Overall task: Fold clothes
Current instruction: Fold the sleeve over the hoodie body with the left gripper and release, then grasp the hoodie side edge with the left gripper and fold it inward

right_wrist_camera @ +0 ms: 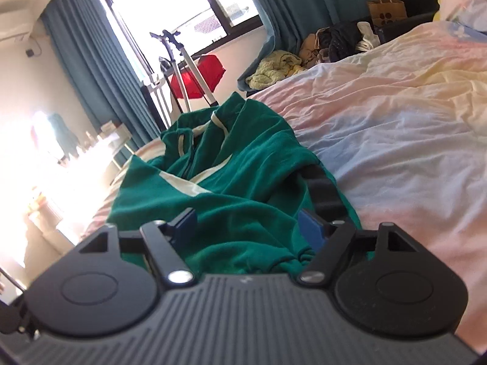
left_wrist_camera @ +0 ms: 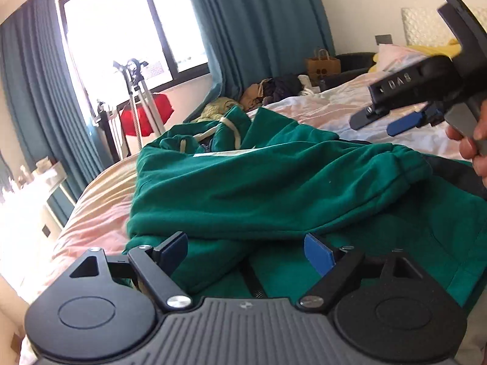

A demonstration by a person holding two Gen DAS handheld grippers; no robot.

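A green garment [left_wrist_camera: 274,188] is shown lying rumpled on a bed [left_wrist_camera: 100,200], its long axis running from the near edge toward the far left, where the cream-trimmed end [left_wrist_camera: 228,124] is bunched by the bed's far side. At the left, the left gripper [left_wrist_camera: 246,254] is being held low over the near hem, its jaws standing apart with cloth below them but nothing pinched. At the right, the right gripper [left_wrist_camera: 379,123] is being held above the bedding, beyond the garment's right edge; in its own view the jaws [right_wrist_camera: 248,228] are seen apart over green folds, a dark ribbed band [right_wrist_camera: 325,191] just right of them, nothing gripped. The left gripper is judged the nearer to the cloth. The next grasp is judged to depend on the near hem lying directly ahead of both.
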